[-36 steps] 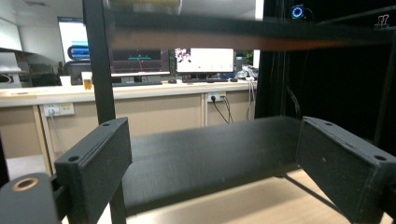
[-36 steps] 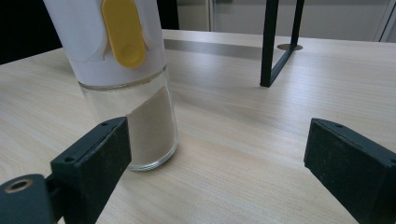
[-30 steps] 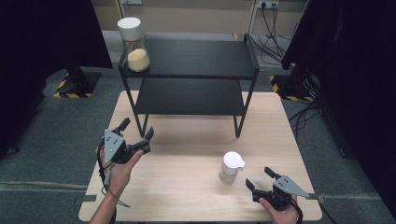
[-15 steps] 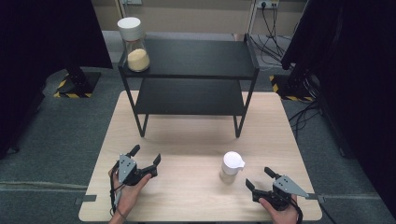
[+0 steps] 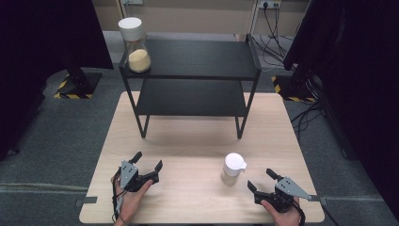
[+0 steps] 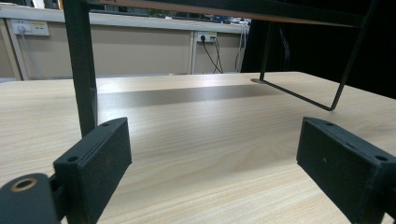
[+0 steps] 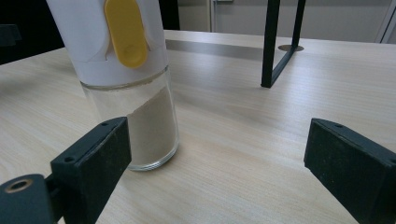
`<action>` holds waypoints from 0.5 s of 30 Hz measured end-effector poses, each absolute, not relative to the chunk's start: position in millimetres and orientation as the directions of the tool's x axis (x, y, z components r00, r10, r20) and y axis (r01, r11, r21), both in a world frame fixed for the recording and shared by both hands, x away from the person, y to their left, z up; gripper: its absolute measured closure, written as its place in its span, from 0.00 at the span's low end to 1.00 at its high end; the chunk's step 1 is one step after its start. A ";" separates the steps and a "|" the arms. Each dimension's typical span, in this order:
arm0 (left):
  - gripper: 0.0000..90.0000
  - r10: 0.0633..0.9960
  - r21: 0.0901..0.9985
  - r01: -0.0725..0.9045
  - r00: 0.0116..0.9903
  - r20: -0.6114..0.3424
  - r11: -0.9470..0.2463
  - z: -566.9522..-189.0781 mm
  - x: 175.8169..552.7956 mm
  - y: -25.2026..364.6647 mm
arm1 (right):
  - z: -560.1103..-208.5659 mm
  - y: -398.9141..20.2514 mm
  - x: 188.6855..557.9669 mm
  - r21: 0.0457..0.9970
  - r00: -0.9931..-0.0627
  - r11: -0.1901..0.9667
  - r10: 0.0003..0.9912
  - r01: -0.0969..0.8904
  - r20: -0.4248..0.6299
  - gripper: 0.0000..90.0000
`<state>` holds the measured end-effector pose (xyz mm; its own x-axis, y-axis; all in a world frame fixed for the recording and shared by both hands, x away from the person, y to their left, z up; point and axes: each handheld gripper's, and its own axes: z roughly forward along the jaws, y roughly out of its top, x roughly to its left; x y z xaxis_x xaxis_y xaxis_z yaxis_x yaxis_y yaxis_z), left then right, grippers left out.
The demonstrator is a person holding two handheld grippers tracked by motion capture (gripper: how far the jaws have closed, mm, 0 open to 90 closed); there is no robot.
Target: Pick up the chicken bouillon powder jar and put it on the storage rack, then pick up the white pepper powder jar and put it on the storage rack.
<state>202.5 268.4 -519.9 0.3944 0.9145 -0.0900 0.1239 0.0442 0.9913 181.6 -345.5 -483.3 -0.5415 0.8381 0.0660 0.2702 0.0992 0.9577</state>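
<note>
On the wooden table (image 5: 197, 141), the black two-tier shelf (image 5: 190, 75) stands where it did a second ago, the tall jar of yellow grains (image 5: 134, 44) unmoved on the left end of its top tier. The left gripper (image 5: 147, 162) has dropped from a raised spot near the shelf's front left leg to rest low on the table's near left corner, jaws spread wide and holding nothing; the right gripper (image 5: 261, 181) has not shifted from the near right corner, its jaws likewise wide apart and empty. The small glass shaker with the white cap (image 5: 233, 167) stands upright on the table just left of and beyond the right gripper, not touched by it, in the same place as before. In the right gripper view the shaker (image 7: 128, 93) rises behind the left jaw, its top cut off by the frame; a yellow tab (image 7: 125, 32) on its cap faces the camera and pale powder fills its lower part. The left gripper view takes in the shelf's leg (image 6: 81, 70) close ahead, with the tiers above cropped.
</note>
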 end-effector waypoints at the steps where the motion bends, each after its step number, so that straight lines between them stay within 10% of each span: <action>1: 0.10 0.915 0.992 0.123 0.395 -0.087 0.041 -519.8 202.2 268.1 | -483.2 -345.3 181.7 0.958 -0.541 0.101 0.838 0.270 0.064 0.08; 15: 0.10 0.912 0.992 0.122 0.402 -0.079 0.032 -519.3 202.8 268.4 | -483.8 -345.3 181.0 0.959 -0.539 0.098 0.840 0.267 0.064 0.08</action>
